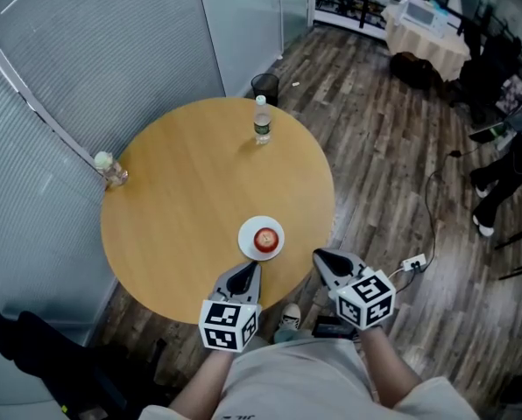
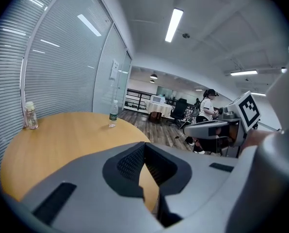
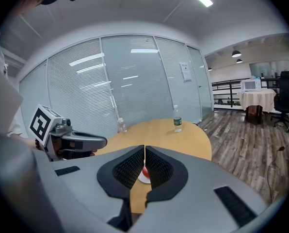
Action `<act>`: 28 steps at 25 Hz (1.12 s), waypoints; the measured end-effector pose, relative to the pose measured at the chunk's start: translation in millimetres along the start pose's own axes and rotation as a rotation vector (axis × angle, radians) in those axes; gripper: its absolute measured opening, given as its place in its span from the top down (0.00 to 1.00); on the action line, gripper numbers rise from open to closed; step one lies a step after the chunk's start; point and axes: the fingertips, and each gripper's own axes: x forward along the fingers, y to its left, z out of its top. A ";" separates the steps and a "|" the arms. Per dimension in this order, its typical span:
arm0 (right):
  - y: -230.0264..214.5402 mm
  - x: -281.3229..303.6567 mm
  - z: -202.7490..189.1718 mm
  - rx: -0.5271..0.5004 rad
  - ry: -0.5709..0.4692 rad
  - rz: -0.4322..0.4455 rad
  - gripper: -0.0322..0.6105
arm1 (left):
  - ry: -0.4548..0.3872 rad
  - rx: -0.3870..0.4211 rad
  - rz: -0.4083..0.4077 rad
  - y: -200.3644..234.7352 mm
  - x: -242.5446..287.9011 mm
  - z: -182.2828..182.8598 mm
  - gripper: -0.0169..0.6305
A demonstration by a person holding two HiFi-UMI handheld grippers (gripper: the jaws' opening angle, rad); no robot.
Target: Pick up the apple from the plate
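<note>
A red apple (image 1: 265, 239) lies on a small white plate (image 1: 247, 243) near the front edge of the round wooden table (image 1: 182, 199). My left gripper (image 1: 253, 267) hovers just in front of the plate, jaws shut and empty. My right gripper (image 1: 319, 254) is to the plate's right, off the table's edge, also shut and empty. In the right gripper view the apple (image 3: 145, 171) and plate (image 3: 142, 179) peek out below the closed fingertips. The left gripper view shows only table past its shut jaws; the apple is hidden there.
A clear water bottle (image 1: 261, 119) stands at the table's far edge. A small bottle (image 1: 110, 169) sits at the left rim by the blinds. A dark bin (image 1: 264, 86) stands on the floor behind the table. A cable and power strip (image 1: 414, 262) lie on the wood floor at the right.
</note>
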 end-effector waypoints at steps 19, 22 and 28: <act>-9.0 18.1 8.2 0.055 0.005 -0.081 0.90 | 0.055 0.040 -0.046 25.8 20.7 14.4 0.97; -11.0 21.8 3.7 0.067 0.006 -0.098 0.90 | 0.064 0.049 -0.055 29.9 25.0 11.1 0.97; -9.6 31.5 -4.7 0.079 0.022 -0.109 0.90 | 0.087 0.054 -0.066 38.8 29.8 3.8 0.97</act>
